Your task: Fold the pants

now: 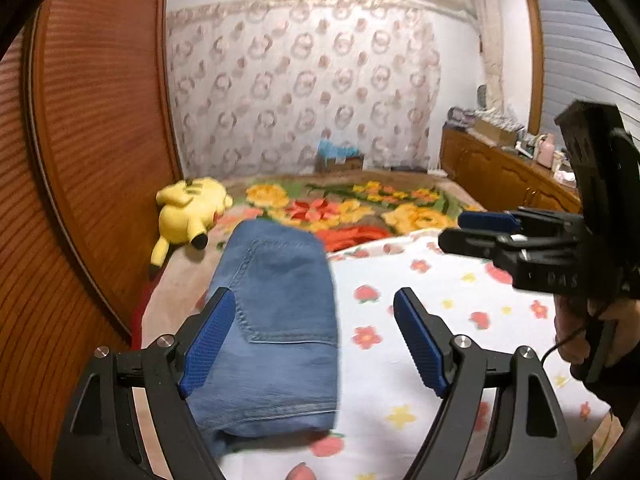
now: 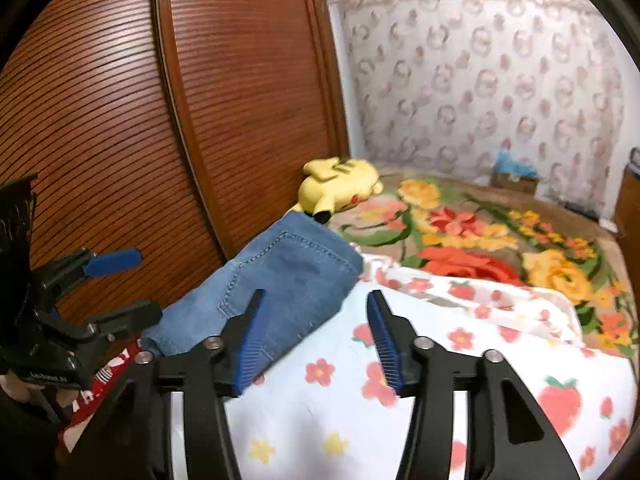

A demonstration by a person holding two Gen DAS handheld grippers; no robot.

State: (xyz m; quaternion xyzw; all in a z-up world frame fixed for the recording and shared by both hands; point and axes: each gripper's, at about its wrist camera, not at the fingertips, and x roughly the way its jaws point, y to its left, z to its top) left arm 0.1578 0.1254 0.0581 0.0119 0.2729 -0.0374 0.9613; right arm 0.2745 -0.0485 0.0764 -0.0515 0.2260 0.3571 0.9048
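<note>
The left gripper (image 1: 314, 340) stands with its blue-padded jaws well apart and nothing between them; the folded cloth lies below and beyond the left pad without touching it. The right gripper (image 2: 316, 336) is likewise parted and empty, its pads clear of the fabric (both tools are seen from the other camera as well, each free of any load).

The folded blue denim pants (image 1: 276, 320) lie as a compact rectangular packet on the left side of the white bedsheet printed with pink flowers and strawberries (image 1: 460, 320), long axis running near to far, a stitched back pocket uppermost. The packet sits close to the ribbed brown wooden wardrobe door (image 2: 240, 100). Beyond its far end rests a yellow plush toy (image 1: 192, 212), near but apart from the denim, on a beige blanket with large orange and yellow flowers (image 2: 500, 240).

Judged from this layout, the fold appears complete and the step in hand is release and withdrawal. To do it well:

1. Hold both sets of jaws apart until the pads are fully clear of the cloth.
2. Retreat upward and toward the near edge, not across the packet.
3. Avoid dragging a pad over the top layer; soft denim would shift and open the fold.
4. Check that the packet edges stay aligned.
</note>
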